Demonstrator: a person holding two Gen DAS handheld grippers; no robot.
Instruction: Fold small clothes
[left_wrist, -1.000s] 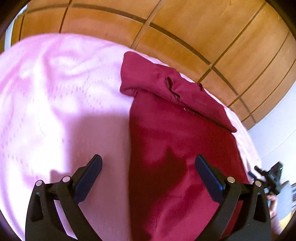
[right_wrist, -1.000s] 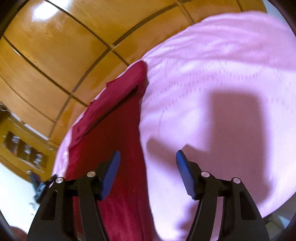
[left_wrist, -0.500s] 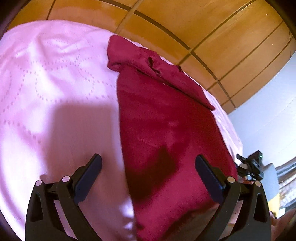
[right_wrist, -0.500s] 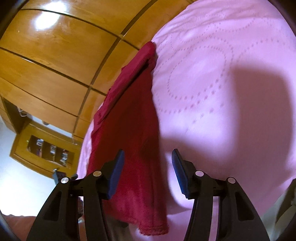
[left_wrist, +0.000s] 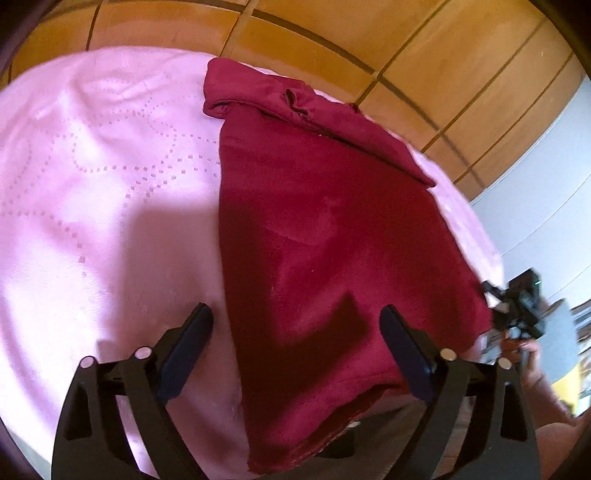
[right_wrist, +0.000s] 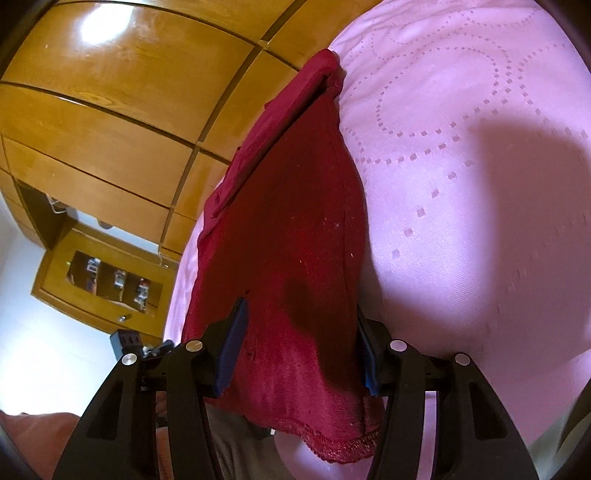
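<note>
A dark red garment lies flat on a pink bedspread, its far end folded over in a band; its near hem hangs over the bed edge. My left gripper is open, above the garment's near left part. In the right wrist view the garment runs away from me, its hem hanging below. My right gripper is open with its fingers on either side of the garment's near end. The right gripper also shows in the left wrist view.
Wooden wardrobe panels stand behind the bed. A wooden cabinet with small figures stands at the left in the right wrist view. The bedspread stretches right of the garment.
Both grippers have drawn back toward the garment's near hem. The right gripper moved left, so its fingers now straddle the garment end. Both stayed open.
</note>
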